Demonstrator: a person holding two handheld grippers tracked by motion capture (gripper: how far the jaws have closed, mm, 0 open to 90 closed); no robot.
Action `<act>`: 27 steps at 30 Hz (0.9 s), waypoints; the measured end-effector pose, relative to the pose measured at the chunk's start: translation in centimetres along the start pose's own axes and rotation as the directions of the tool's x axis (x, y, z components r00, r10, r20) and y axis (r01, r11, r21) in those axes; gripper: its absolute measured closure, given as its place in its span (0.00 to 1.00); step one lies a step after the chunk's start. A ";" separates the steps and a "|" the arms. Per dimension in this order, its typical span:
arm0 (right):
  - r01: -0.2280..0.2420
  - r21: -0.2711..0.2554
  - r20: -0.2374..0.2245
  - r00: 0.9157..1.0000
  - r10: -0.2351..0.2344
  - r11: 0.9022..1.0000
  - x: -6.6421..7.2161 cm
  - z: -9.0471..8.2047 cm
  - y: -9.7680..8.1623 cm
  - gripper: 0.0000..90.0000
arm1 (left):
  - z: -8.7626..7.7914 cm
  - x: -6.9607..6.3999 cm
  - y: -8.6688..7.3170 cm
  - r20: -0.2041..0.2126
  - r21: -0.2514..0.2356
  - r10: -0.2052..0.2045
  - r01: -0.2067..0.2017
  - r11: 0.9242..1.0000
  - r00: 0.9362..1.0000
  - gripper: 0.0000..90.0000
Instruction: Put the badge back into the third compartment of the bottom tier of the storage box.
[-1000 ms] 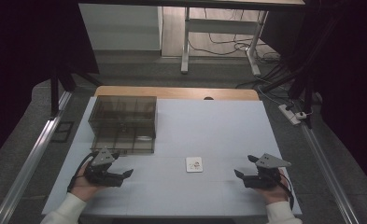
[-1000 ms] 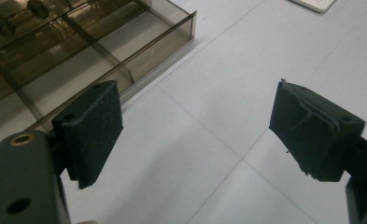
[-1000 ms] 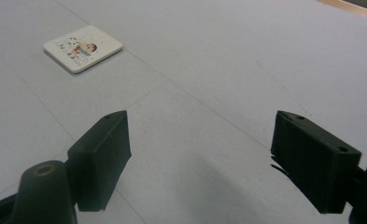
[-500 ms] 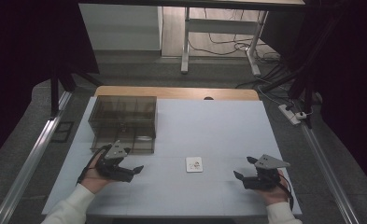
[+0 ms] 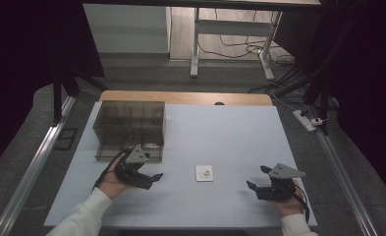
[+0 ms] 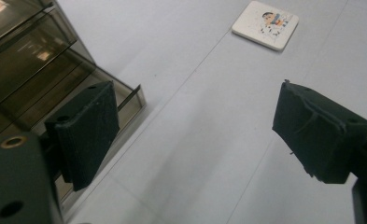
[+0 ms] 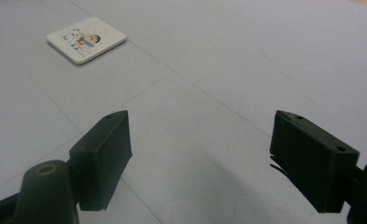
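A small white square card (image 5: pixel 204 173) with a cartoon picture lies flat on the pale table mat, between my two grippers. My left gripper (image 5: pixel 152 177) hovers by the front corner of a smoky transparent drawer box (image 5: pixel 129 129), pointing right toward the card. Its jaws have just been opening, and they stand open with nothing between them. In the left gripper view the card (image 6: pixel 265 24) lies ahead at the upper right, and the box (image 6: pixel 27 70) is at the left behind one jaw. My right gripper (image 5: pixel 256 178) rests open near the front right, with the card (image 7: pixel 86 39) ahead at its upper left.
The pale mat (image 5: pixel 220 132) covers a wooden table whose far edge shows behind the box. Metal rails run along both sides of the table. A desk frame and cables stand on the floor beyond. The box's bottom drawer sits slightly pulled out.
My left gripper has moved right and slightly away from the person, along the box front toward the card, and its jaws stand wider. The right gripper and the card have not moved.
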State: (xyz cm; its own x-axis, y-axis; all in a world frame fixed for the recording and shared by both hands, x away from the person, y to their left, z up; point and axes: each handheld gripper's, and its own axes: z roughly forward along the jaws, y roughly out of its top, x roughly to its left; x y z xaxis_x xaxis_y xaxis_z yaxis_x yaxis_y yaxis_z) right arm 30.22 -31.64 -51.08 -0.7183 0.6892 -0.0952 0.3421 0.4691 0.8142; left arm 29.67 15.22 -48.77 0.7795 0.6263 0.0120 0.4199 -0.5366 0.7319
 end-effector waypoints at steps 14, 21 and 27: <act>-0.008 0.004 0.004 1.000 0.008 1.000 -0.1 -0.1 -0.1 0.22 | 2.6 -1.1 2.4 0.079 0.011 0.041 -0.042 0.999 0.996 0.14; -0.009 0.002 0.004 1.000 0.009 1.000 -0.1 -0.2 -0.1 0.22 | 3.9 -1.3 3.0 0.098 0.024 0.060 -0.063 0.998 0.993 0.14; -0.012 0.005 0.006 1.000 0.012 1.000 -0.1 -0.1 -0.1 0.22 | 4.8 -1.5 3.6 0.122 0.041 0.081 -0.087 0.995 0.989 0.14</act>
State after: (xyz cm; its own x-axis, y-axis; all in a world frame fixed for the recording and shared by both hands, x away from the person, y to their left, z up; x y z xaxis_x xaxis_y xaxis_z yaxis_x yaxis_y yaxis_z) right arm 30.15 -31.79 -51.09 -0.7104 0.6982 -0.0888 0.3541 0.4636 0.8123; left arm 32.23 9.63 -49.49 0.8618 0.5070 -0.0116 0.3693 -0.6118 0.6994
